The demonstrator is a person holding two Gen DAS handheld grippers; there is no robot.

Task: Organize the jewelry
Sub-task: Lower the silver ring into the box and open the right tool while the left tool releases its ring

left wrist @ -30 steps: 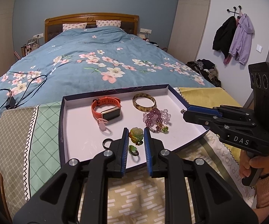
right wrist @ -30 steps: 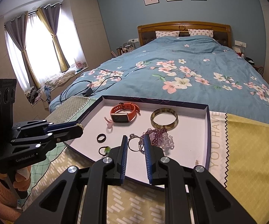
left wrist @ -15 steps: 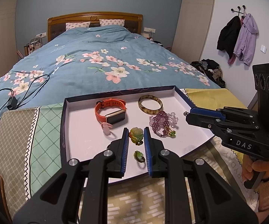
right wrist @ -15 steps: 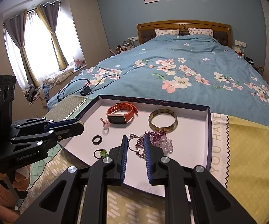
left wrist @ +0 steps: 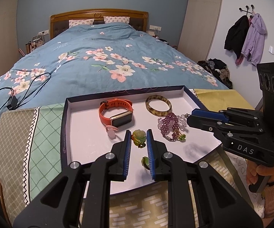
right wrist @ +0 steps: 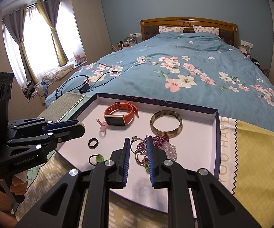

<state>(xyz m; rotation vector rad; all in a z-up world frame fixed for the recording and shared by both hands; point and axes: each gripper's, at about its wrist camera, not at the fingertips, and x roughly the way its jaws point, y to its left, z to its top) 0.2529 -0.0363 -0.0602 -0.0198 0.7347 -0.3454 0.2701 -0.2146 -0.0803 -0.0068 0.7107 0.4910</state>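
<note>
Both grippers have edged nearer the tray [left wrist: 64, 133]; left gripper [left wrist: 138, 138] narrow, empty, green pendant [left wrist: 139, 138] just ahead; right gripper [right wrist: 138, 145] narrow, empty, above purple beads [right wrist: 160, 140].

We see bright daylight blowing out the curtained window [right wrist: 42, 43], soft shadows on the white tray [left wrist: 195, 148], sharp focus throughout, and strong fisheye bending with dark corners.

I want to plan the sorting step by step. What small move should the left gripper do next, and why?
Probably lower the left gripper a little onto the green carved flower pendant in the shallow white tray. Its jaws stand narrowly apart and hold nothing; the pendant shows in line between the fingertips, apart from the orange-strapped watch and the purple bead bracelet. The jaws may need to widen first.
</note>
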